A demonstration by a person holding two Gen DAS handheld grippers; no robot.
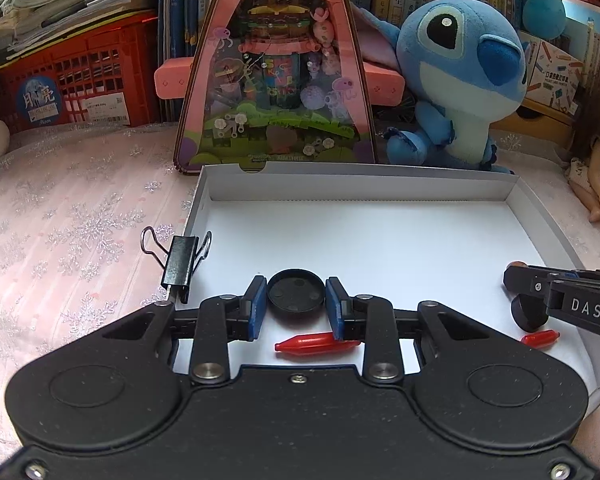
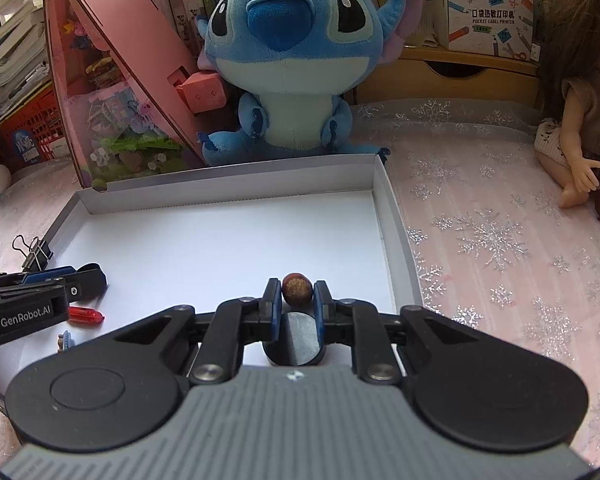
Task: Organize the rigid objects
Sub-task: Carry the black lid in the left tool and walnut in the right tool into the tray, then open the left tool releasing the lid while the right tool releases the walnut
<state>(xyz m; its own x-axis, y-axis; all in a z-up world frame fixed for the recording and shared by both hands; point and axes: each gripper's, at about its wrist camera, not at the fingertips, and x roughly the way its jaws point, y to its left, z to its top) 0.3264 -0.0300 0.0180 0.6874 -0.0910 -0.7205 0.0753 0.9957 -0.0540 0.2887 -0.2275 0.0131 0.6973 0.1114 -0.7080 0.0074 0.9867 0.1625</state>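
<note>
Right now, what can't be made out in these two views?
Left wrist: whether left claw grips the cap or only flanks it.
Left wrist: red piece, partly behind a finger.
Right wrist: disc, sides behind right claw.
Right wrist: blue bit, too small to identify.

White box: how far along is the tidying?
Looks done: two red pieces and a black disc lie in the white box. In hand: left tongs hold a black cap, right tongs a brown nut. Left: the binder clip at its edge.
</note>
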